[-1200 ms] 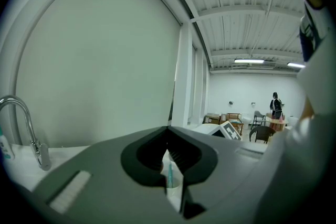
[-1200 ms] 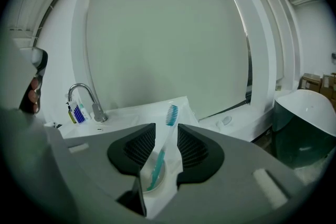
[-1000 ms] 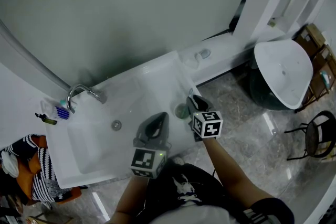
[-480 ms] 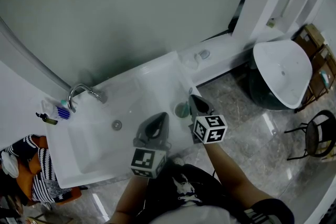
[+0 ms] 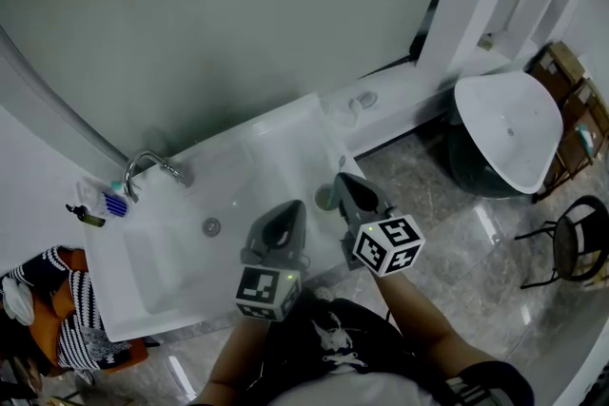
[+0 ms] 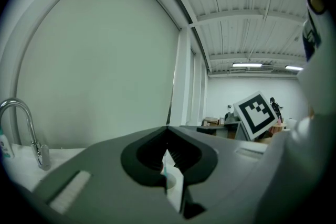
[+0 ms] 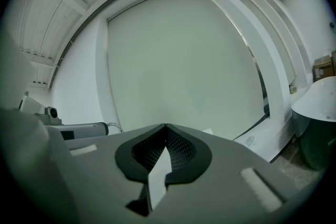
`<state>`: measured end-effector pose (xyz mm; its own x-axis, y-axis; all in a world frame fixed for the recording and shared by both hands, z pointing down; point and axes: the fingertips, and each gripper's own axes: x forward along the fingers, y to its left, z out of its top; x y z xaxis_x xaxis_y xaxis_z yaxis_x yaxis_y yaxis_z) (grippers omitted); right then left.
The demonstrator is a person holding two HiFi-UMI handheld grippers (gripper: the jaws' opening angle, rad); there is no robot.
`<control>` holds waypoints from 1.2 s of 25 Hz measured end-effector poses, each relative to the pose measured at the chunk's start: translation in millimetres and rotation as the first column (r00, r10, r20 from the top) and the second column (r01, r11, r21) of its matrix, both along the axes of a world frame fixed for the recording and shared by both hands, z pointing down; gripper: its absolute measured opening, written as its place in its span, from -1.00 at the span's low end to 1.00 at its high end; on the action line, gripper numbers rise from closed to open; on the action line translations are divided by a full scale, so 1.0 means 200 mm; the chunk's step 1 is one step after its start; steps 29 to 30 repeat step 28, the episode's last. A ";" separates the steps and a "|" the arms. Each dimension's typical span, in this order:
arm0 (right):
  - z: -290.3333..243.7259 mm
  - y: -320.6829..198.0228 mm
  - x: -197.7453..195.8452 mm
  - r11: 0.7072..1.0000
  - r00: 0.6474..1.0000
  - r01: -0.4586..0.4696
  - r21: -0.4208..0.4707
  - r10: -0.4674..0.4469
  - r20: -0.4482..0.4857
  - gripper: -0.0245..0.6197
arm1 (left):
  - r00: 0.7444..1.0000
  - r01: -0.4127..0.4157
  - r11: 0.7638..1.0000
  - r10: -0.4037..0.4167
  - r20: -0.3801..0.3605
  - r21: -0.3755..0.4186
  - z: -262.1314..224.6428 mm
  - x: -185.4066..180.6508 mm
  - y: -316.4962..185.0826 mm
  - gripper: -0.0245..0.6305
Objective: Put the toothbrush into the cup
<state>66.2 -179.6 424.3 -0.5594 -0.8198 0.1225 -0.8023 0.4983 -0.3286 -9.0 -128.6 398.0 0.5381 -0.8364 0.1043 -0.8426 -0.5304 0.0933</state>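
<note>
— While both grippers hang over the sink [image 5: 171, 273], how do their jaws stand?

— Pressed together, both pairs. The left gripper [image 5: 294, 207] has its jaws meeting at the tips in its own view, with nothing pinched there. The right gripper [image 5: 340, 178] is the same: its jaws are closed to a seam, and only the pale wall [image 7: 184, 60] shows past them.

— So neither one carries the toothbrush?

— Neither. Look below the left gripper's closed tips, through the slot under them. The cup [image 6: 171, 182] shows there as a round rim against white, ahead of that gripper and a little to its right. A thin teal piece rises at the rim. It is most likely the toothbrush [image 6: 164, 171], though it is too small to be sure.

— And from the head view?

— There the cup peeks out just left of the right gripper's tips, partly covered by that gripper's body. It lies between the two grippers, nearer the right one. I cannot pick out the toothbrush in that view.

— Anything else close by?

— The faucet [image 5: 157, 164] stands well off to the left gripper's left, at the far edge of the basin. The right gripper's marker cube [image 6: 257, 113] shows tilted, to the left gripper's right.
</note>
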 end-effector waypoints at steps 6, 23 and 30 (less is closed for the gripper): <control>-0.04 0.13 -0.08 0.997 0.997 0.074 0.014 -0.074 -0.004 -0.92 | 1.000 -0.001 1.000 0.001 -0.011 -0.004 -0.03 0.00 0.05 -0.93; -0.03 0.34 -0.19 0.993 0.992 0.122 0.007 -0.122 0.009 -0.92 | 0.999 -0.016 1.000 0.016 -0.032 -0.015 -0.01 -0.08 0.13 -0.93; -0.06 0.38 -0.21 0.993 0.993 0.120 0.017 -0.120 0.006 -0.92 | 0.998 -0.019 1.000 0.018 -0.053 -0.017 -0.02 -0.13 0.15 -0.93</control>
